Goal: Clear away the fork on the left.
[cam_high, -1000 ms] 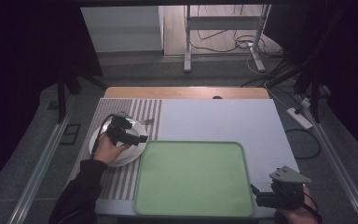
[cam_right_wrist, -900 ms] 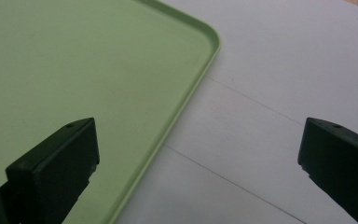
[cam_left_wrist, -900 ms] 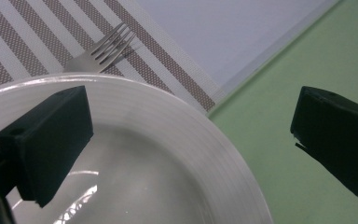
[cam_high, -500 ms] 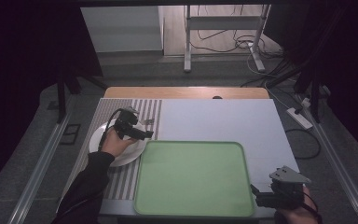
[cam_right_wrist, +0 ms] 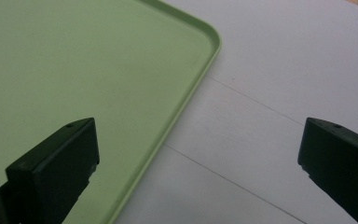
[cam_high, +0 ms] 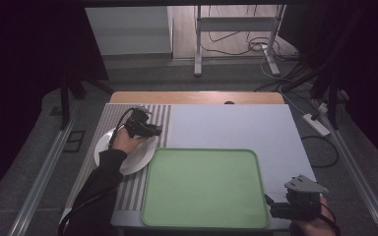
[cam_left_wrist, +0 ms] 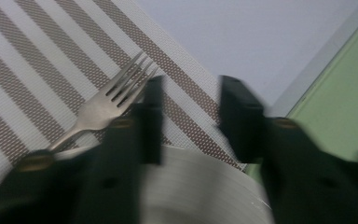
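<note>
White and round, the plate (cam_high: 128, 158) lies on the striped placemat (cam_high: 128, 191) at the left of the table (cam_high: 226, 123), its right edge just beside the green tray (cam_high: 204, 189). The left tongs (cam_high: 150, 130) hang over the plate's far rim, held by the left hand (cam_high: 125, 141), whose dark sleeve comes up from the lower edge of the high view. In the left gripper view the left tongs (cam_left_wrist: 189, 116) have just been closing: the two black jaws stand partway in, a gap left between them, and the plate's rim (cam_left_wrist: 200, 186) passes below that gap; whether the pads yet press on it is lost in blur. A steel fork (cam_left_wrist: 105, 105) lies on the placemat (cam_left_wrist: 37, 56) just beyond the plate, its tines beside the left-hand jaw in that view. The right tongs (cam_high: 275, 209) rest at the near right corner of the table, close to the tray's corner, with the grey three-cornered plate on top. In the right gripper view the right tongs (cam_right_wrist: 198, 154) are spread wide, nothing between them, one jaw over the tray (cam_right_wrist: 74, 70), the other over the pale table surface (cam_right_wrist: 284, 70).
</note>
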`<state>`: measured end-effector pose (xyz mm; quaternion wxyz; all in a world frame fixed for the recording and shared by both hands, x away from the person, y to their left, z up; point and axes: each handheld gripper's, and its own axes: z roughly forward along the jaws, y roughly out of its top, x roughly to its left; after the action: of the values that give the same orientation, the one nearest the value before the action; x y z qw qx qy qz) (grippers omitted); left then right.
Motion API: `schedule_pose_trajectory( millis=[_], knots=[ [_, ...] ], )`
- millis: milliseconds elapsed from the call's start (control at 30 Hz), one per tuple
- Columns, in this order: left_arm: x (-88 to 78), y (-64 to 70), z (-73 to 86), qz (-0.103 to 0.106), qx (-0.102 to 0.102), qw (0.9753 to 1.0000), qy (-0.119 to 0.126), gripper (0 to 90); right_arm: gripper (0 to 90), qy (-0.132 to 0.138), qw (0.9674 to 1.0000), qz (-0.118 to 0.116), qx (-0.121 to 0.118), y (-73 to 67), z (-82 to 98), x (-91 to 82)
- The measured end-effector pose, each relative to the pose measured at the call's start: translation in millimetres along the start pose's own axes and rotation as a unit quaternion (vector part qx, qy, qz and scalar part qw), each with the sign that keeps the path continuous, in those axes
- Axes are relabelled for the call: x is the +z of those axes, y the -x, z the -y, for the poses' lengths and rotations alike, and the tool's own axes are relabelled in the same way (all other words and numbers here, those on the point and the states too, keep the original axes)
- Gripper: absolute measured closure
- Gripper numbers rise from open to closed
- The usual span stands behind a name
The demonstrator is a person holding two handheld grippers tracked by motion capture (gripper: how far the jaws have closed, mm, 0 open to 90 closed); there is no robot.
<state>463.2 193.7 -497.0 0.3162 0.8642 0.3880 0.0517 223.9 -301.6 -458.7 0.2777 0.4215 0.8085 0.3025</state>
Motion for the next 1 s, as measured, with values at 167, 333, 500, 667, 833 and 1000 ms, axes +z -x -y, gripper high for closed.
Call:
schedule_pose_trajectory(
  millis=[167,333,500,667,833,1000],
  knots=[
    [13.0,-5.6,-3.4,0.007,-0.003,0.9995,-0.03,89.3,0.0,0.001,1.0,0.0,0.001,0.0,0.1,-0.1],
    [25.4,-10.9,-7.8,-0.008,-0.001,0.9986,-0.053,89.3,0.0,0.001,1.0,-0.001,0.0,-0.1,0.1,-0.1],
    [34.5,-18.0,-11.9,-0.01,-0.013,0.9979,-0.063,89.2,0.0,0.001,1.0,-0.001,0.0,0.0,0.2,-0.3],
    [37.3,-27.0,-18.4,-0.021,-0.032,0.9973,-0.062,89.3,0.0,0.001,1.0,-0.003,0.0,0.0,0.2,-0.3],
    [41.0,-32.9,-27.5,-0.036,-0.039,0.9963,-0.068,89.3,0.0,0.001,1.0,-0.004,-0.001,-0.1,0.3,-0.4],
    [44.3,-35.7,-36.5,-0.049,-0.031,0.995,-0.081,89.3,0.0,0.001,1.0,-0.006,-0.003,-0.2,0.4,-0.4]
  ],
)
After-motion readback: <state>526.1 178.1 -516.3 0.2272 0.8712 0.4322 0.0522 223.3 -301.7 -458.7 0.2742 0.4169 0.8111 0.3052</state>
